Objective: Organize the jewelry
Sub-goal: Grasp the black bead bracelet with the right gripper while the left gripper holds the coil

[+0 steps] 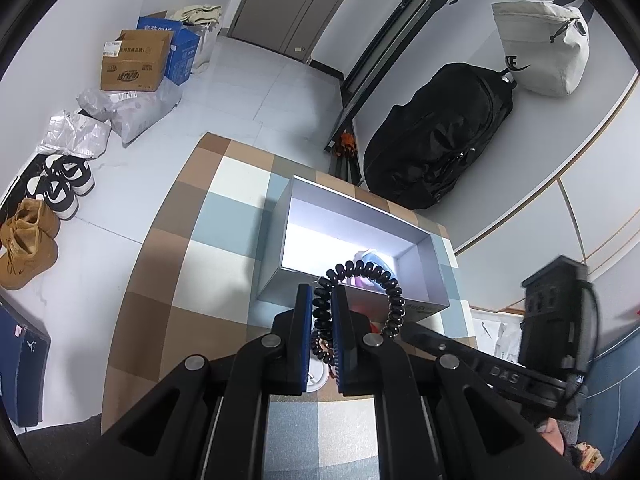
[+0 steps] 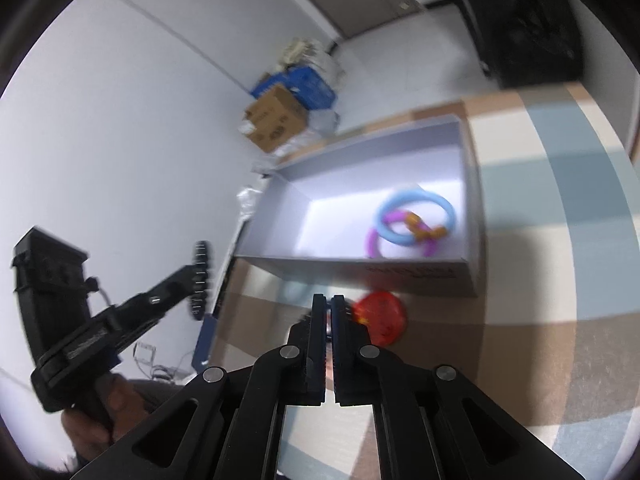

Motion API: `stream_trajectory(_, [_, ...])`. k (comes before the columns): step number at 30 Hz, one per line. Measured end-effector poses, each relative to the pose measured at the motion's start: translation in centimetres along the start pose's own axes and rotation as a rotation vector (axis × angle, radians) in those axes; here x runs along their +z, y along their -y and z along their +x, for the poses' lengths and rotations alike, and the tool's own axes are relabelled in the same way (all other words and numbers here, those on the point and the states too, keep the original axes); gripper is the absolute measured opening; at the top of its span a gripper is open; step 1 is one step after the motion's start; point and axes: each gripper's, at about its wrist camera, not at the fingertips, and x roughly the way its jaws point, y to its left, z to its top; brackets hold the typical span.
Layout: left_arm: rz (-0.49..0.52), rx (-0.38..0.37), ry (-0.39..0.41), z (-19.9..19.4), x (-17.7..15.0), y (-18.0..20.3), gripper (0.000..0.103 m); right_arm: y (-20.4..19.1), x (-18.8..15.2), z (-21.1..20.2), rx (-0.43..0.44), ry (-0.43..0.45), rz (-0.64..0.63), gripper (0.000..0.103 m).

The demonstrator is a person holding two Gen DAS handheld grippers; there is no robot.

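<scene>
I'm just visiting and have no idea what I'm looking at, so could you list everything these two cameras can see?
Black beaded bracelet: one, black, clamped in the left gripper above the box's near edge.
Box: one, grey-white, open, on the checked table.
Rings: two, blue and purple, in the box, with small orange pieces.
Red item: one, red, on the table before the box; blurred.
Table: one, brown, blue and white checks.
Backpack: one, black, against the wall.
Bag: one, off-white, hanging.
Cardboard boxes: brown and blue, on the floor.
Shoes: tan and black-white pairs.
Left gripper: shut on the bracelet.
Right gripper: shut, nothing visibly held.
</scene>
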Motion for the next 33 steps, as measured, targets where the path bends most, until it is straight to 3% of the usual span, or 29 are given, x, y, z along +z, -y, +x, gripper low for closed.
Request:
stream_trajectory(6, [-0.001, -0.009, -0.019, 0.2, -0.1, 0.0, 0.005, 1.1, -0.1, 1.4, 0.071, -0.061, 0.087, 0.037])
stream_trajectory(8, [0.000, -0.009, -0.026, 0.3, -0.2, 0.0, 0.005, 1.0, -0.2, 2.1, 0.079, -0.087, 0.096, 0.040])
stream_trajectory(16, [-0.017, -0.003, -0.044, 0.6, -0.2, -0.5, 0.005, 0.5, -0.4, 4.1, 0.059, -0.136, 0.079, 0.037])
stream_trajectory(18, [-0.022, -0.004, -0.048, 0.6, -0.2, -0.5, 0.005, 0.2, -0.5, 4.5, 0.041, -0.148, 0.062, 0.026])
stream_trajectory(20, [-0.025, -0.006, -0.048, 0.7, -0.2, -0.5, 0.005, 0.0, -0.5, 4.7, 0.042, -0.151, 0.055, 0.023])
stream_trajectory(21, [-0.023, -0.005, -0.048, 0.7, -0.2, -0.5, 0.005, -0.1, -0.5, 4.6, 0.035, -0.148, 0.044, 0.014])
stream_trajectory(24, [-0.024, -0.007, -0.044, 0.7, -0.1, -0.5, 0.005, -0.5, -0.5, 4.0, 0.042, -0.123, 0.023, 0.009])
stream_trajectory(33, [-0.017, -0.011, -0.019, 1.0, 0.6, 0.3, 0.005, -1.7, 0.4, 1.2, 0.078, -0.028, -0.027, 0.009])
